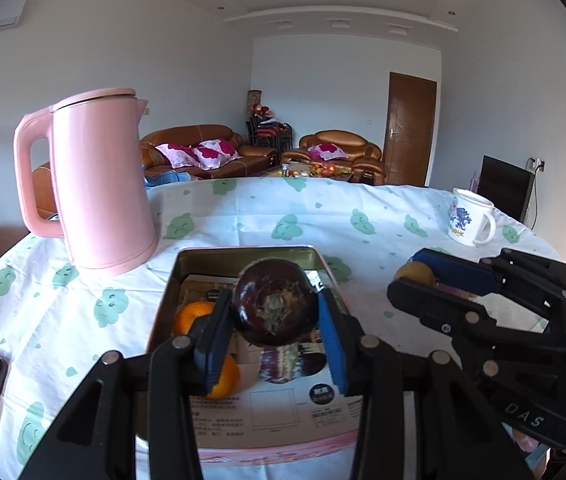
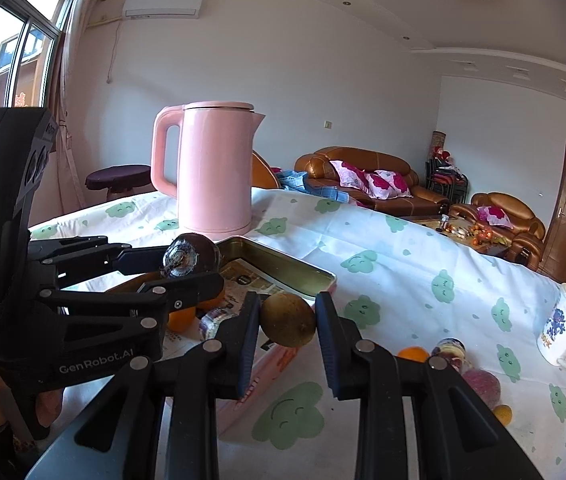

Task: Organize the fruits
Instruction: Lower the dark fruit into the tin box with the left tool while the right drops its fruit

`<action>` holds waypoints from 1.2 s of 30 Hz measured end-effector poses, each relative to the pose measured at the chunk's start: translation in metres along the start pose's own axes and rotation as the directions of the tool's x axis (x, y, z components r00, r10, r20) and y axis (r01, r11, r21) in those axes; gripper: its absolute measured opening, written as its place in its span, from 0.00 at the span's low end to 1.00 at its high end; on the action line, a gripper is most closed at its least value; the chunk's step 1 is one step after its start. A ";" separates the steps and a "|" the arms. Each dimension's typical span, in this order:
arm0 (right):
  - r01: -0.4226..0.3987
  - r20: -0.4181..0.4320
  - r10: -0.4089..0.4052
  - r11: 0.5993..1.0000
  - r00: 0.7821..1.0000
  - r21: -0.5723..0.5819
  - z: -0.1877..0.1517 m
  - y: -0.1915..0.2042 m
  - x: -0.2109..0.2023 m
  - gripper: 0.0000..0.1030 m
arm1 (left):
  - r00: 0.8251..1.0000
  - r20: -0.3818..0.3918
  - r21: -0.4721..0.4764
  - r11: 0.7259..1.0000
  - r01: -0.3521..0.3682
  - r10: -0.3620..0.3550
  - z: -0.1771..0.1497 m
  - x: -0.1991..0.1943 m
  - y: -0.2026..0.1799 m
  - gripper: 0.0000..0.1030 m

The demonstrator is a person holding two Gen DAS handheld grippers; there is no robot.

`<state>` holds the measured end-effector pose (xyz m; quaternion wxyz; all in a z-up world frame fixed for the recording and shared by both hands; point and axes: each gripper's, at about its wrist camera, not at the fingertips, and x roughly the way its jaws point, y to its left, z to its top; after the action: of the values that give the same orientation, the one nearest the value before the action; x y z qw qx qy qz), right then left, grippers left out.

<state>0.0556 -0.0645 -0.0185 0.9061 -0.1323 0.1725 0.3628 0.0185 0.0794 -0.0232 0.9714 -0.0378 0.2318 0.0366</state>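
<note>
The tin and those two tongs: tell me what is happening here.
A person is sorting fruit into an open metal tin on the table, with hand-held tongs in each hand. The left tongs are shut on a dark purple round fruit, held above the tin, where an orange already lies. The right tongs are shut on a brown fruit beside the tin. More fruit waits on the tablecloth near a mug.
</note>
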 end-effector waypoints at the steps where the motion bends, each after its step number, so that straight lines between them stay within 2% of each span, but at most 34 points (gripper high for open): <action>1: -0.003 -0.001 0.003 1.000 1.000 -0.002 0.000 0.002 0.001 0.29 | 1.000 -0.003 -0.002 1.000 -0.006 0.006 0.000 0.000 0.002 0.42; 17: -0.052 -0.031 0.051 0.998 0.998 -0.031 0.004 0.025 0.020 0.29 | 0.997 -0.044 -0.031 0.998 -0.057 0.056 -0.005 0.004 0.028 0.42; 36: -0.092 -0.105 0.084 0.993 0.991 -0.069 0.001 0.037 0.038 0.29 | 0.992 -0.115 -0.047 0.997 -0.060 0.055 -0.007 0.013 0.039 0.42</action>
<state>0.0556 -0.0155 -0.0373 0.8738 -0.1764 0.2107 0.4013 0.0237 0.1183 -0.0380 0.9538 -0.0576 0.2867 0.0681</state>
